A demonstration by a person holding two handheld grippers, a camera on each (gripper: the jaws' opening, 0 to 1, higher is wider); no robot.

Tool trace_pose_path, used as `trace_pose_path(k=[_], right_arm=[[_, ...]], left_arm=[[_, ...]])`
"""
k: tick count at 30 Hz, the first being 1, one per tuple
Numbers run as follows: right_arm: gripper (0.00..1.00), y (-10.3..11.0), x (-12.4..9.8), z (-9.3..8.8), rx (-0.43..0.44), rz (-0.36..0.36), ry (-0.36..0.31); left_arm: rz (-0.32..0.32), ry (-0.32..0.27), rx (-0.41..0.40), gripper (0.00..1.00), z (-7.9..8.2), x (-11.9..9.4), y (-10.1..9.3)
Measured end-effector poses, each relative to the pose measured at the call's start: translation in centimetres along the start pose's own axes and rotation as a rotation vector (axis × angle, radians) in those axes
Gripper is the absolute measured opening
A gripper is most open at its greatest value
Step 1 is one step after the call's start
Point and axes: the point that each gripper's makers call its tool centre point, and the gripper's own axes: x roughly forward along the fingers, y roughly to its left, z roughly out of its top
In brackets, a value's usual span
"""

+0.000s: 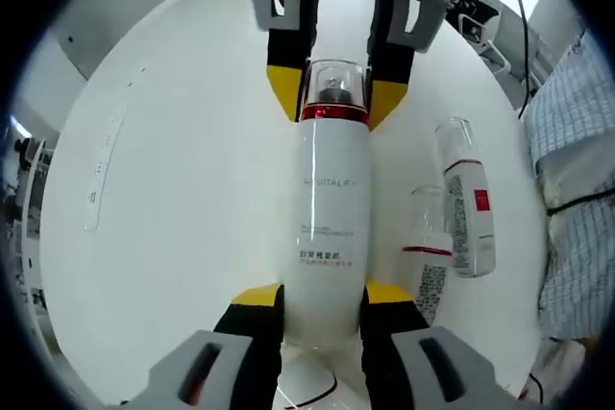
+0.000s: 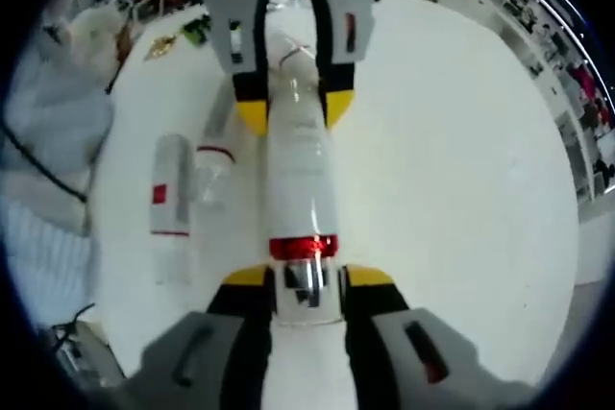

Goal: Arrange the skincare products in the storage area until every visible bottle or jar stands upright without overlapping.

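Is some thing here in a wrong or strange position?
Yes. Two small bottles lie flat on the white table rather than upright. The tall white bottle is held lengthwise between both grippers.

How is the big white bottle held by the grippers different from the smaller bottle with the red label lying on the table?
The big bottle is held above the table by the left gripper at its base and the right gripper at its cap; the small bottle lies untouched on the table. The big one is wider and longer. It has a broad red band under its cap; the small one has a red square label. Both are white with clear caps.
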Motion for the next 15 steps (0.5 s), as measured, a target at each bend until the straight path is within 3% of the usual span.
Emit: trace_pose_path(k=[5,9,15], right_arm=[[0.26,0.0,-1.1,0.7,-0.032,0.000,0.004],[0.26,-0.1,-2.7,1.8,-0.047,0.009,-0.035],[0.25,-0.1,-3.5,2.8,-0.091,0.001,-0.017]], left_arm=[[0.005,-0.027,-0.007,0.30,0.0,-0.1,0.0],[0.011,-0.063,-0.007,0.30,0.0,-0.1,-0.1],[0.029,-0.116,-0.033,0.30,0.1,-0.1,-0.2]])
